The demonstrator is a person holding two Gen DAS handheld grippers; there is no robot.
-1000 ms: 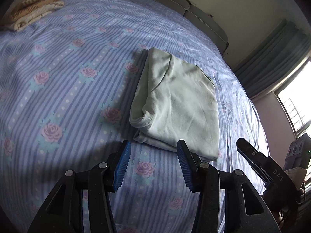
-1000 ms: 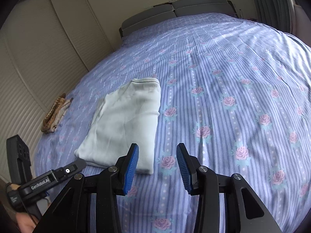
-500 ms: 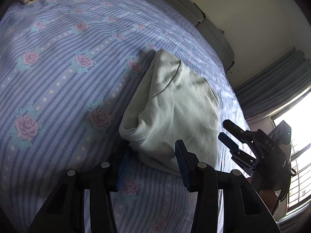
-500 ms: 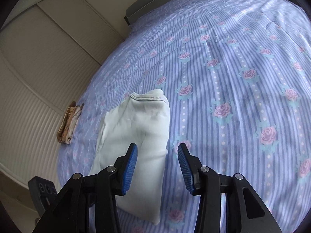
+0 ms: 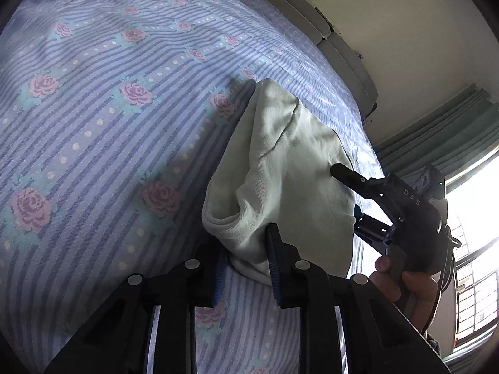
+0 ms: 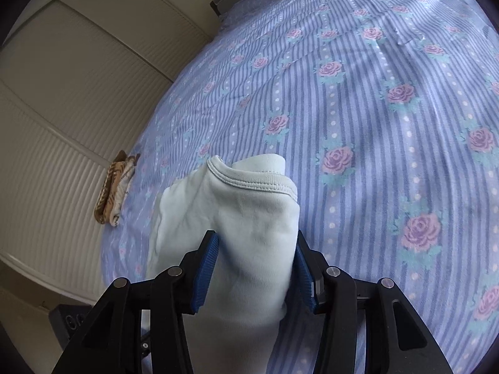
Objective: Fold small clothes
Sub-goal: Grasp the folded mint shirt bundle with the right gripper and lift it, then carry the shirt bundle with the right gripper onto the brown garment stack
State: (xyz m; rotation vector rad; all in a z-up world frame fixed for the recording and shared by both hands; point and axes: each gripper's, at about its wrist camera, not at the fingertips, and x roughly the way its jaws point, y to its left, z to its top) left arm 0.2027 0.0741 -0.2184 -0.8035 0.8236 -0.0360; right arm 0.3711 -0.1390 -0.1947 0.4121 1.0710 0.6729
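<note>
Left claw (image 5: 246,260): my jaws had just been closing, pinching the near folded corner of the pale green garment (image 5: 290,168).
Right claw (image 6: 254,266): stood partly open, straddling the garment's near end.
Beyond: flowered bedsheet (image 6: 389,124).
Far left of right claw: folded brown cloth (image 6: 115,191).

Each black tool (image 6: 252,268) has ridged blue pads (image 6: 205,272), silver screws and "DAS" lettering.

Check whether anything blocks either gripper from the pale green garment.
Nothing visible does. The left gripper has just been closing on the folded corner of the pale green garment. The right gripper straddles its other end; whether its pads press is unclear.
</note>
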